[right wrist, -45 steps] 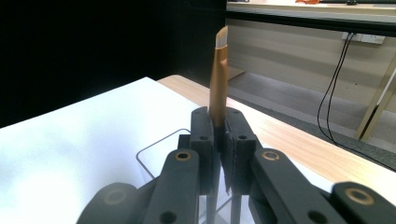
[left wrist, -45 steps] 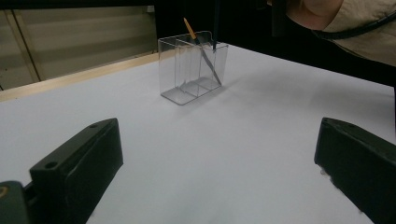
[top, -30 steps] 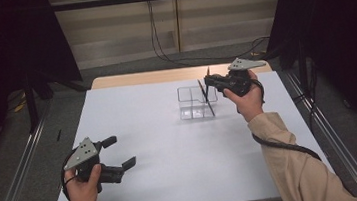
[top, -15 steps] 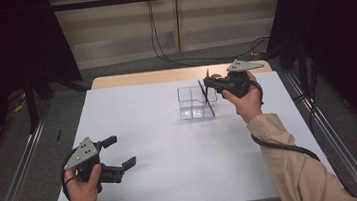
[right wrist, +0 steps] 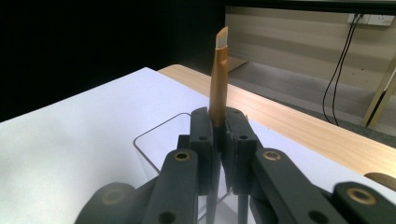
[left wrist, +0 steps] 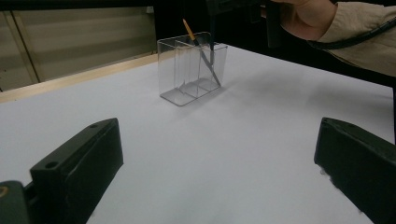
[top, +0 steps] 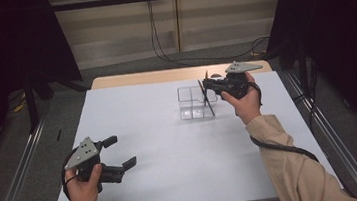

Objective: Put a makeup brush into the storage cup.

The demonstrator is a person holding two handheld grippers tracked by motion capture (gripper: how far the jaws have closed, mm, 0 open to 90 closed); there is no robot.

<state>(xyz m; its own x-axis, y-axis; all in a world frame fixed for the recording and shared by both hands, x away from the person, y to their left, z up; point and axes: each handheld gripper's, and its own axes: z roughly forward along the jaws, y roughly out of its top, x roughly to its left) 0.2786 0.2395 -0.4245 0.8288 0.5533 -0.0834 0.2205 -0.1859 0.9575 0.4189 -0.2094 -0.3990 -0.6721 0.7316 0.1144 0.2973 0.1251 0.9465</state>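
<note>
The right gripper's fingers (right wrist: 236, 149) are flat black plastic blocks pinned with brass-coloured rivets, and they are pressed together on a slim tool (right wrist: 218, 74), pinching its ochre shaft from both sides. The tool's end, rising toward twelve o'clock in the right gripper view, is cut on a slant and pale at the tip, like a chisel-ended stick. In the high view the right gripper (top: 208, 86) sits at about one o'clock on the table (top: 175, 181), with the tool's dark, thin lower length slanting down into a clear organiser (top: 192, 103).

The organiser is a small rectangular box of glossy transparent plastic with rounded corners, split by clear partitions into narrow compartments. In the left gripper view the tool (left wrist: 201, 49) leans across one of the compartments near the right hand, though which one I cannot tell.

The table is covered by a smooth, matte white sheet, with a strip of light wood showing along its far edge at twelve o'clock.

The left gripper (top: 120, 152), at about seven o'clock, rests low near the table with its chunky, matte black fingers (left wrist: 79, 163) spread wide and nothing between them.
</note>
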